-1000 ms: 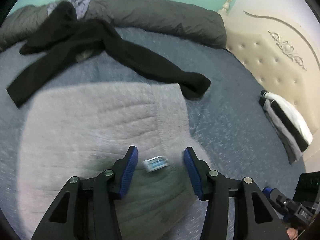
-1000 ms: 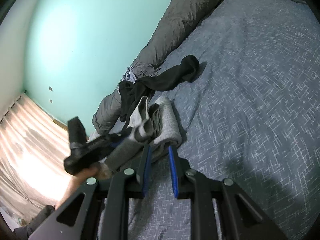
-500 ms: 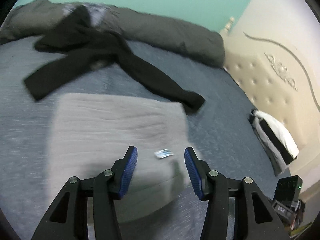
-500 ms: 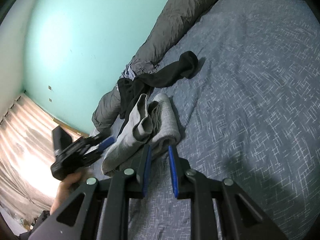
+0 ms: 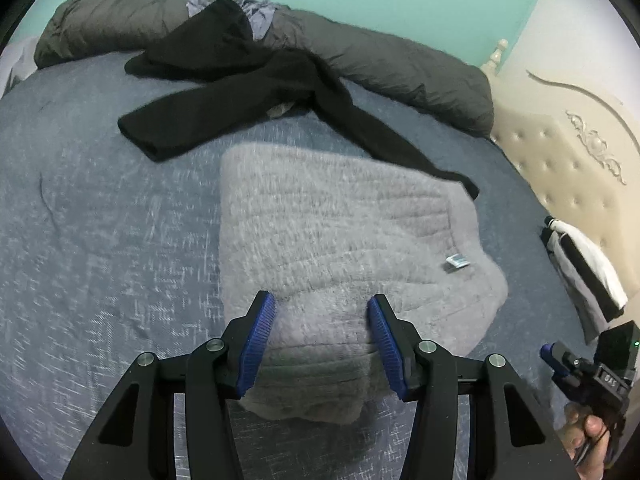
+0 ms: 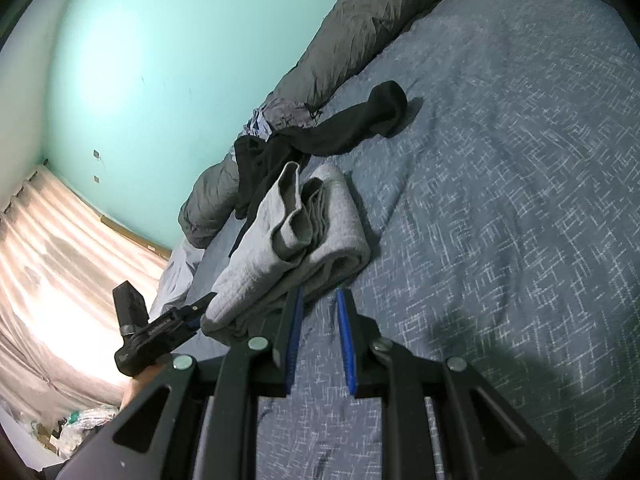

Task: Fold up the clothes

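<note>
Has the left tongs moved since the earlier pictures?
Yes. In the left wrist view the left tongs slid left along the grey garment: its white label, earlier between the fingers, now lies off to the right.

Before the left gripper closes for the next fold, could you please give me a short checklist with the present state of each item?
1. Left gripper open, grey garment between its fingers: ok.
2. Pads pressing on the cloth: not ok, no grip visible.
3. Right gripper clear of the garment: ok, its narrow gap holds nothing; only its left finger sits beside the fold's edge.
4. Grey garment flat for folding: not ok, layers stand up loosely in the right wrist view.
5. Black garment clear of the grey one: cannot tell; one of its ends lies at the grey garment's far edge.
</note>
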`<state>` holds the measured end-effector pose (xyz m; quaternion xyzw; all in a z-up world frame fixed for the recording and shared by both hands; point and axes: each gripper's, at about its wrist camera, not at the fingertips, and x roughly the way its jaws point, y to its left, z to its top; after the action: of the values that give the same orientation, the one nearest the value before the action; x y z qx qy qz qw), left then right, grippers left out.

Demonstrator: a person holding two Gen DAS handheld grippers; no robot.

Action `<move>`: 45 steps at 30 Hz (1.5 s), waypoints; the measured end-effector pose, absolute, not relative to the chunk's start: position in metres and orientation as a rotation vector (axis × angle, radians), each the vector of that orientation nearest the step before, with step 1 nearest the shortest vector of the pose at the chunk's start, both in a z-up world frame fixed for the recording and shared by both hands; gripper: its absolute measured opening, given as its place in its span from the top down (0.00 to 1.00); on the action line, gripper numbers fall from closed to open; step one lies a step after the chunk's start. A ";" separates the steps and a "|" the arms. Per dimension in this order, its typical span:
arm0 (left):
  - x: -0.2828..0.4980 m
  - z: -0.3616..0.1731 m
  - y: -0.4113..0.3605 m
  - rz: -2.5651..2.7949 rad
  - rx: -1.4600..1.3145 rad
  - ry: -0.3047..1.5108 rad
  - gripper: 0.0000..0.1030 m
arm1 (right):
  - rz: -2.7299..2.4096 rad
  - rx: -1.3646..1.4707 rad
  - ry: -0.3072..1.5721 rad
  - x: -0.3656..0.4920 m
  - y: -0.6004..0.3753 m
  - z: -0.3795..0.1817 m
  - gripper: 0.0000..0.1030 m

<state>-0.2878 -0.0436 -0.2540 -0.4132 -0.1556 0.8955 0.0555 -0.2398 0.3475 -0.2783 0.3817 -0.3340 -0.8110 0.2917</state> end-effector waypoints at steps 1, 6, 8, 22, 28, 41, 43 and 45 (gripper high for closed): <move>-0.287 -0.259 -0.041 2.721 -1.266 -0.458 0.48 | -2.160 1.018 -0.890 -0.240 0.347 -0.279 0.83; -0.285 -0.264 -0.033 2.746 -1.279 -0.396 0.48 | -2.154 1.014 -0.894 -0.240 0.349 -0.278 0.83; -0.284 -0.254 -0.034 2.754 -1.269 -0.387 0.48 | -2.155 1.012 -0.899 -0.240 0.350 -0.277 0.83; -0.299 -0.257 -0.005 2.695 -1.301 -0.236 0.48 | -2.132 1.039 -0.905 -0.243 0.347 -0.283 0.83; -0.286 -0.232 -0.013 2.706 -1.240 -0.282 0.45 | -2.103 1.091 -0.895 -0.242 0.333 -0.287 0.68; -0.237 -0.230 -0.057 2.708 -1.251 -0.393 0.43 | -2.069 1.203 -0.847 -0.237 0.269 -0.283 0.33; -0.233 -0.231 -0.065 2.714 -1.243 -0.422 0.43 | -2.069 1.222 -0.883 -0.241 0.263 -0.284 0.28; -0.229 -0.233 -0.073 2.716 -1.238 -0.455 0.41 | -2.056 1.252 -0.929 -0.245 0.258 -0.287 0.28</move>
<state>-0.2292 -0.0733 -0.2327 -0.4092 -0.1504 0.8979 0.0609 -0.2451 0.2578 -0.2865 0.4663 -0.3459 -0.7657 0.2767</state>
